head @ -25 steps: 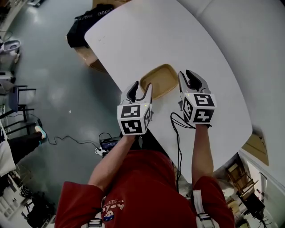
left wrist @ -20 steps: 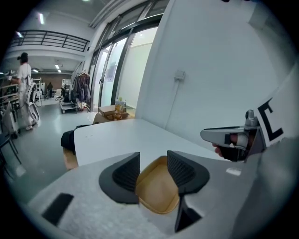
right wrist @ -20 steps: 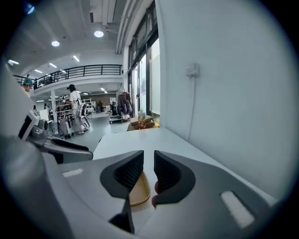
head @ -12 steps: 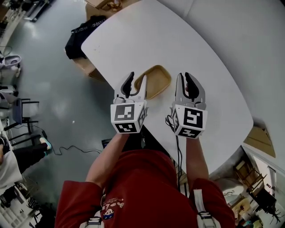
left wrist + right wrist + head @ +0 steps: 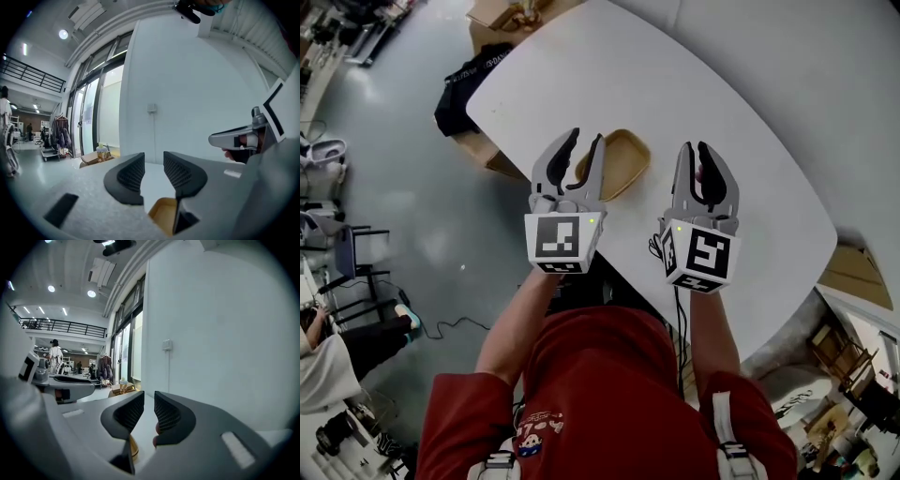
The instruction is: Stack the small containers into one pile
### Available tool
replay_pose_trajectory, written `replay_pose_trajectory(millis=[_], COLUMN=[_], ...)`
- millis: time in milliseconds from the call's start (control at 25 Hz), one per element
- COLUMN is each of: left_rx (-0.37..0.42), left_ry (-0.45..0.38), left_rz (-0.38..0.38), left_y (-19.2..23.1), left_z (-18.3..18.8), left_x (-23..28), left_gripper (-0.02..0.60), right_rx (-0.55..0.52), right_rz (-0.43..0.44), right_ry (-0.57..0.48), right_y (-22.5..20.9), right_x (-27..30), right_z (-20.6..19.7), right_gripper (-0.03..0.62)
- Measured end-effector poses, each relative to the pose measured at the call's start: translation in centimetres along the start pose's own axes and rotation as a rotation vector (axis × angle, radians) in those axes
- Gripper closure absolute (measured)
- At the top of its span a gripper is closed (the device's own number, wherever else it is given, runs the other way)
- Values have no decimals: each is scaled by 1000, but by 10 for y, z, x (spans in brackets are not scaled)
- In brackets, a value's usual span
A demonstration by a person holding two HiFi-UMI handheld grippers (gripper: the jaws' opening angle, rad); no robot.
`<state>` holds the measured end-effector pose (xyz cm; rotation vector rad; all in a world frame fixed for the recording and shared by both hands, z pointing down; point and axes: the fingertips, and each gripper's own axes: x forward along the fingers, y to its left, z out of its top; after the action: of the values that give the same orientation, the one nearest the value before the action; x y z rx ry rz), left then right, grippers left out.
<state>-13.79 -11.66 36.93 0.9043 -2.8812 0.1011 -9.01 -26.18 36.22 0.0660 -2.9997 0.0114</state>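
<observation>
Now both claws are held up in the air over the near side of the white bench, side by side and pointing away from the person. The left claw has just been closing, yet its pads remain clearly spread; in the left gripper view only bare bench shows between them. The right claw has just been closing too and stands narrower, with a slim gap between the ribbed pads and nothing pinched there.

The tan container, shallow and rounded at the corners, lies on the bench close to its left edge. From the head view it sits between the two claws and just ahead of them, with the left claw's inner finger overlapping its rim. Neither claw touches it; in the left gripper view it appears low down, beneath the jaws. A black bag lies on the floor beyond the bench's left edge.
</observation>
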Motion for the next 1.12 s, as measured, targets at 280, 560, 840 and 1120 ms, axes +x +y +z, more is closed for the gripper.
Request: replay_pose_trajectory(millis=[280,560,840,1120], left_rx=[9,41,81,37], left_ry=[-65,-158,-111,-170], left_rz=[-108,-300,-512,-641], left_y=[4,32,60,57], left_z=[24,45,53,74], left_x=[6,23,26,12], left_gripper=[460,460,462,469], right_rx=[-3,-20,1,-4], right_rz=[-122,-328,-489,-598], right_ry=[-63,-101,-160,-178], right_y=[2,30,77,102], right_x=[-15,-4,-2,-23], right_z=[23,42,64,75], right_gripper=[533,531,531,536])
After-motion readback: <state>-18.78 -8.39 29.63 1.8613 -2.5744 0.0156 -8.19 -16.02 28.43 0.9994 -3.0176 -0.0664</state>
